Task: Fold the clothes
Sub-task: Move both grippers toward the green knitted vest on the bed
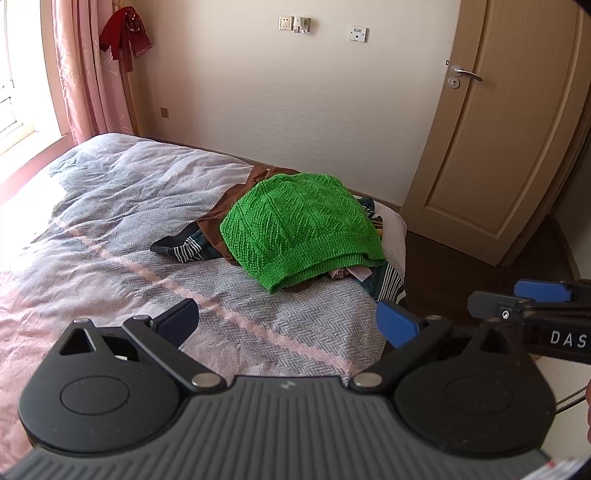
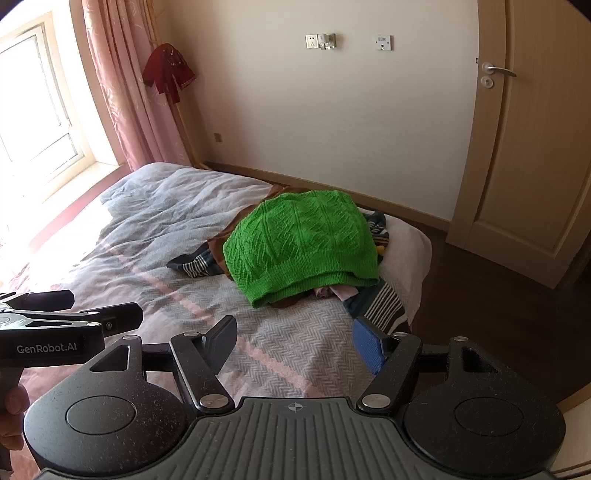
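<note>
A bright green knitted sweater (image 1: 301, 225) (image 2: 301, 240) lies folded on top of a pile of clothes at the bed's far right corner. Under it show a brown garment (image 1: 221, 216) and a dark striped one (image 1: 184, 249) (image 2: 380, 302). My left gripper (image 1: 288, 323) hovers open above the bedspread, short of the pile, nothing between its fingers. My right gripper (image 2: 295, 345) is open too, also short of the pile and holding nothing. Each gripper shows in the other's view: the right one (image 1: 532, 301) at the right edge, the left one (image 2: 92, 306) at the left edge.
The bed (image 1: 110, 236) carries a grey and pink herringbone cover. A closed wooden door (image 1: 502, 122) stands to the right, with dark floor (image 2: 498, 306) beside the bed. Pink curtains (image 2: 129, 85) and a window (image 2: 33, 107) are at the left. A red cloth (image 1: 123, 31) hangs on a stand.
</note>
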### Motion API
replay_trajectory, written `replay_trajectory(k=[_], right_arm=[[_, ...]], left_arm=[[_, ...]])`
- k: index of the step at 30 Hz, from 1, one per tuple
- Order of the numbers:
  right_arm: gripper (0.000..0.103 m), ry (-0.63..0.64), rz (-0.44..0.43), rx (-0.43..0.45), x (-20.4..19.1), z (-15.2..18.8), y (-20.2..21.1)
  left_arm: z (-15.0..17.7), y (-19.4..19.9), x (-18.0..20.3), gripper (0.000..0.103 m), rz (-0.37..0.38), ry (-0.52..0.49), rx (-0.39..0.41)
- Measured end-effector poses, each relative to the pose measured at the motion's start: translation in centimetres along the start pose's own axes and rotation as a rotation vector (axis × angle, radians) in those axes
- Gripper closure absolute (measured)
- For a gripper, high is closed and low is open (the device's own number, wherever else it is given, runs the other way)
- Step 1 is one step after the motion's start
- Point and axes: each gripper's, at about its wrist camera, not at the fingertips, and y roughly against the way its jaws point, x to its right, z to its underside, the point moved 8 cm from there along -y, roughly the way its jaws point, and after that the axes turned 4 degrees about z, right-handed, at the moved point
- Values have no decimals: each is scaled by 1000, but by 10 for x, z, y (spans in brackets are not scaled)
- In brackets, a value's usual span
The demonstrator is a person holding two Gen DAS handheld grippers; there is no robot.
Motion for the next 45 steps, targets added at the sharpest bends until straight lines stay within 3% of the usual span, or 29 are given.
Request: replay_trajectory(k=[16, 38, 45], right_arm=[[37, 2, 13, 0, -6, 0, -4], [37, -59, 89, -34, -5, 1, -15], [37, -98, 12, 5, 2, -11, -34]], left_arm=[[-6, -2, -9, 2, 12, -10, -3], [-2, -22, -24, 2, 97, -23, -29], [-5, -46, -36, 2, 75, 19, -60]])
